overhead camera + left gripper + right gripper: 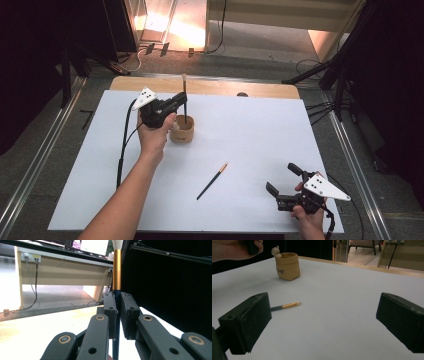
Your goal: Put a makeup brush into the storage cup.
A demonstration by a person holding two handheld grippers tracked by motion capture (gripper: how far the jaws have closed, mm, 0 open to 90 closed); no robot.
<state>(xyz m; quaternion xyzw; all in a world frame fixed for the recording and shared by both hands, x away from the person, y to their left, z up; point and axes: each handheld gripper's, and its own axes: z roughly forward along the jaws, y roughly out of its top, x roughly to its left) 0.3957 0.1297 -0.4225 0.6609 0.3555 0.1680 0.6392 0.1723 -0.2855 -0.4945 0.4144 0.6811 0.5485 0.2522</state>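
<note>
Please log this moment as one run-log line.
left gripper: shut on upright brush over pot | right gripper: open, idle | second brush: on table

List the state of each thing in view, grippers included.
Left gripper: jaws shut on the upright brush.
Upright brush: held vertical, lower end inside the holder.
Holder: upright on the sheet.
Second brush: lying flat, untouched.
Right gripper: jaws open, nothing between them.

Brush (116,272) in left gripper (117,312): glossy gold metal-looking ferrule, dark smooth handle, pale soft bristles. Jaw pads matt black, slightly rough; arms smooth black plastic with brass-coloured rivets. Holder pot (287,266): tan, matt, ceramic or clay look. Second brush (285,306): same gold ferrule, dark handle. Table cover (260,135): white, matt, paper-like. Table edge (215,86): pale wood.
</note>
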